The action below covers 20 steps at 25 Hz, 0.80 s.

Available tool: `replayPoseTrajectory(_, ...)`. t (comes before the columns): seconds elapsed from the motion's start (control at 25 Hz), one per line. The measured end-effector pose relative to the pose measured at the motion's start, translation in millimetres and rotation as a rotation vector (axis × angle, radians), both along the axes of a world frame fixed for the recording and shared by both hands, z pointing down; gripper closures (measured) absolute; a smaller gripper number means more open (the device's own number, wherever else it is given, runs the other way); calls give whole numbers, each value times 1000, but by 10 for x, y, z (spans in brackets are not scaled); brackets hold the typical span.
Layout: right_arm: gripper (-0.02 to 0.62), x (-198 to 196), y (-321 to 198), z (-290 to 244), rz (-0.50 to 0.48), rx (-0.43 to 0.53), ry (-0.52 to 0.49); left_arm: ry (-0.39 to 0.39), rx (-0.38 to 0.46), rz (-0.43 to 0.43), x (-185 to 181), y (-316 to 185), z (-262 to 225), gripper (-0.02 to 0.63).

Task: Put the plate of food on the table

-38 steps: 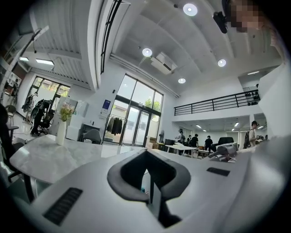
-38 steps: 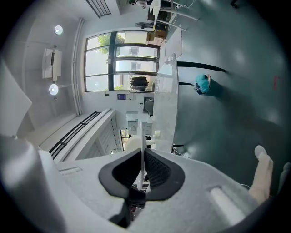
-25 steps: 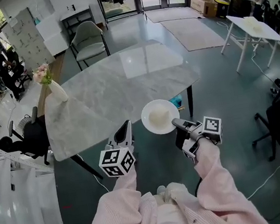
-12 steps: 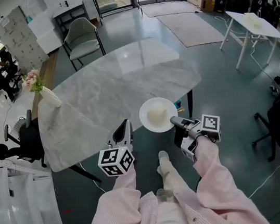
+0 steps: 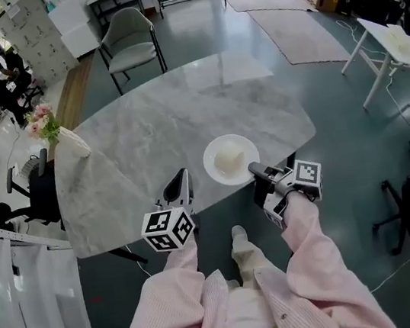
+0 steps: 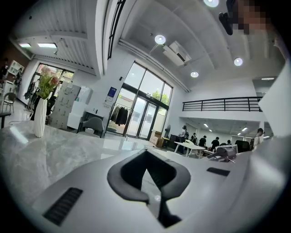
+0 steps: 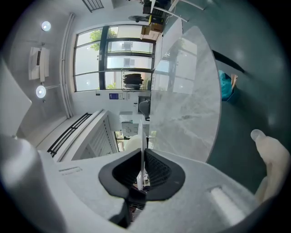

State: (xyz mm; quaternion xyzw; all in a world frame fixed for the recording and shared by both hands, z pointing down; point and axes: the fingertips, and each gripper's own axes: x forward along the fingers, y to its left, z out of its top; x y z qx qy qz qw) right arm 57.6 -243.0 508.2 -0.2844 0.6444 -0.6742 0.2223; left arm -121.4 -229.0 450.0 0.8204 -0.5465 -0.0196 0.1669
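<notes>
A white plate [image 5: 231, 160] with a pale mound of food [image 5: 229, 158] is over the near edge of the grey marble table [image 5: 152, 121]. My right gripper [image 5: 256, 171] is shut on its near rim. In the right gripper view the plate [image 7: 142, 136] is a thin white edge standing between the jaws of the right gripper [image 7: 142, 167], with the table [image 7: 191, 91] beyond it. I cannot tell whether the plate touches the tabletop. My left gripper [image 5: 180, 185] hovers at the table's edge left of the plate. In the left gripper view the left gripper [image 6: 148, 169] is shut on nothing.
A white vase with pink flowers [image 5: 69, 141] stands at the table's left end, also showing as the vase [image 6: 41, 113]. A grey chair [image 5: 130, 49] is behind the table and a black office chair [image 5: 36, 195] to its left. The person's shoe [image 5: 237, 237] is on the floor below.
The person has stepped up to the table. The plate, held over the floor before, is now over the table's near edge. Both grippers moved forward with it, still shut.
</notes>
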Motion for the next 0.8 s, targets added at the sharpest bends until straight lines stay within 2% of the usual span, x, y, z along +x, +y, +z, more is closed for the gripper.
replayPoseTrajectory(0.48, 578, -75, -976, 184, -66, -12, 19, 26, -77, -82, -100, -829, 231, 609)
replayPoseTrajectory(0.8, 578, -148, -1524, 434, -92, -57, 61, 54, -151, -90, -64, -1256, 534, 609)
